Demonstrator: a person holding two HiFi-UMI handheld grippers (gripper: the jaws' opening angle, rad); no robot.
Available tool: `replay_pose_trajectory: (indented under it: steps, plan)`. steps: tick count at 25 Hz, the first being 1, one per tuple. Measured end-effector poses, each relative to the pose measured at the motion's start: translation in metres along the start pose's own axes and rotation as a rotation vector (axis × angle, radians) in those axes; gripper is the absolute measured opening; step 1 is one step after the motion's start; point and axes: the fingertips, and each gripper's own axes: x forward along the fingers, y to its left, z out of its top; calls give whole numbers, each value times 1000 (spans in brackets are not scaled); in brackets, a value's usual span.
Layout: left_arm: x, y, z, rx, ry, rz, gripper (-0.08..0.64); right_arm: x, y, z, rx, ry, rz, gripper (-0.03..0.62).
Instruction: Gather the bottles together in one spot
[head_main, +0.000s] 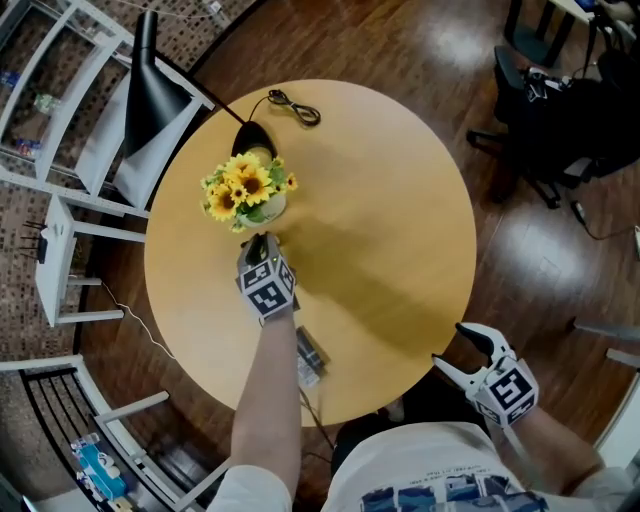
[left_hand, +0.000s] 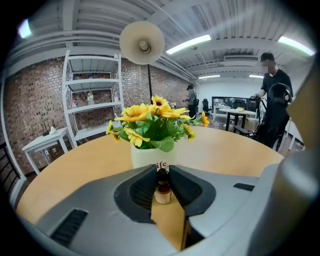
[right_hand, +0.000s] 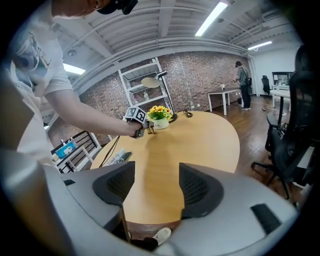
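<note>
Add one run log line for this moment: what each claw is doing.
left claw: shut on small bottle, near flower pot | right claw: open, empty, above table edge

left gripper: grey, black-padded jaws, marker cube | right gripper: same | T-shirt: white, blue print
</note>
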Motion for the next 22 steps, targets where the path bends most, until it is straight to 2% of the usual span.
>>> replay_pose_trajectory:
  steps: [12,15,17,22]
  plan:
    - [4,2,-5,32,-3,26,84,4,2,-3,7,20,-4,299]
    - [5,2,-6,45,-7,21,137,6,2,-3,-5,24,-9,299]
    - [3,3,-5,53,-12,15,137,8,3,-5,-24,20,-9,299]
    - [-31,2,14,49,-84,1,147,12,14,0,-32,26,-16,299]
